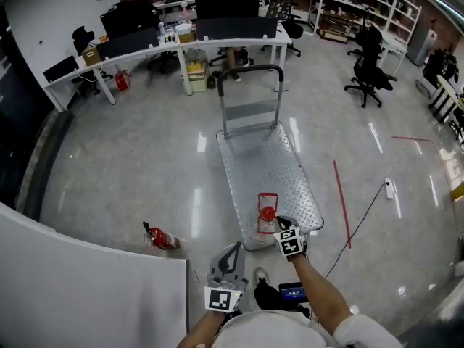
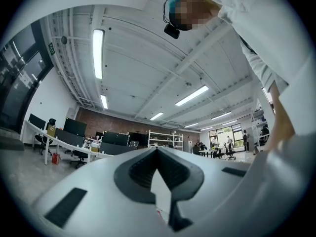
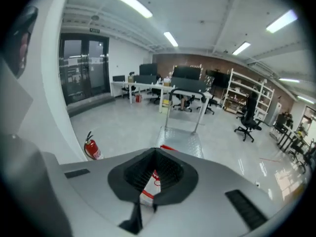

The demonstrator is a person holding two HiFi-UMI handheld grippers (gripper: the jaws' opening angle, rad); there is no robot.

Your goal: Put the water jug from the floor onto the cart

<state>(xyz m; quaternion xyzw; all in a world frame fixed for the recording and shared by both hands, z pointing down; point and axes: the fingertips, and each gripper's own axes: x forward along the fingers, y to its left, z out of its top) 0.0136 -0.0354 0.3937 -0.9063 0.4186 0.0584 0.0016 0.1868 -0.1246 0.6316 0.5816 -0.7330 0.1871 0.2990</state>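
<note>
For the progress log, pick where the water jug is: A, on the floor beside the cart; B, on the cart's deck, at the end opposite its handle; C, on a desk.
B: the water jug stands on the cart, at its deck's near end.

The right gripper is seen with jaws closed together. Below them the water jug is glimpsed, with the cart at its one o'clock and a fire extinguisher at ten.

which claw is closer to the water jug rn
Right. The right claw sits right beside the water jug, at the near end of the cart. The left claw is farther back, over the floor short of the cart.
</note>
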